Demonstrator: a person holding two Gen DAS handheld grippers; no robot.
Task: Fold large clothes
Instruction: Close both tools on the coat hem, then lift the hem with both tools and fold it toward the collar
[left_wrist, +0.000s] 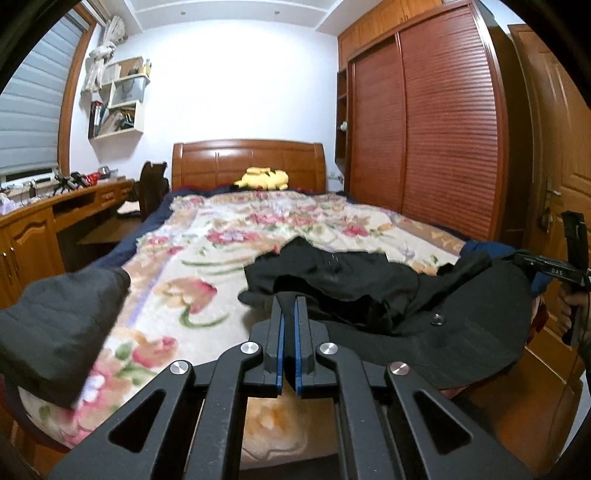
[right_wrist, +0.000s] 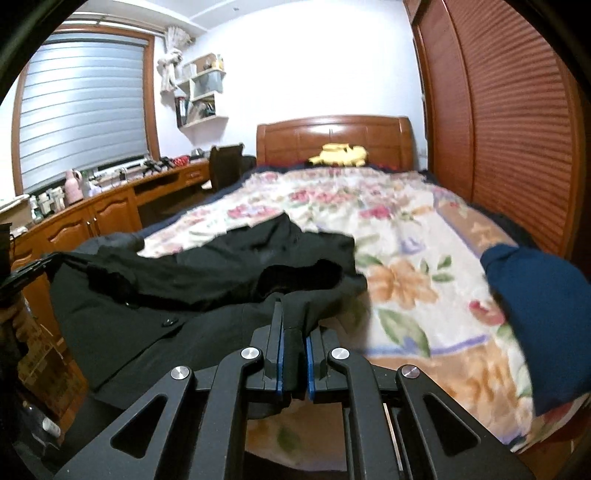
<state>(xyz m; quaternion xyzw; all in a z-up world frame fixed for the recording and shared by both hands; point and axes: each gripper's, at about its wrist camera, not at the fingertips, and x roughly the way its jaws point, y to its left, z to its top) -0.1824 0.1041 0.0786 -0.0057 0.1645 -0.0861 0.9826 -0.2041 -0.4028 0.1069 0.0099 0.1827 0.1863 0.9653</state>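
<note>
A black coat (left_wrist: 424, 325) lies across the near end of a bed covered by a floral blanket (left_wrist: 207, 236). Its near edge is lifted off the bed. In the left wrist view my left gripper (left_wrist: 290, 301) is shut, pinching the coat's edge at its fingertips. At the far right a hand holds my right gripper (left_wrist: 524, 258) at the coat's other side. In the right wrist view my right gripper (right_wrist: 293, 314) is shut on a thick fold of the black coat (right_wrist: 147, 332), which spreads away to the left. My left gripper (right_wrist: 48, 260) shows at the left edge.
A dark grey folded garment (left_wrist: 62, 325) lies at the bed's near left, a blue one (right_wrist: 535, 325) at its near right. A yellow plush toy (left_wrist: 264, 178) sits by the headboard. A wooden desk (left_wrist: 55, 210) and chair (left_wrist: 151, 184) stand left, a slatted wardrobe (left_wrist: 443, 129) right.
</note>
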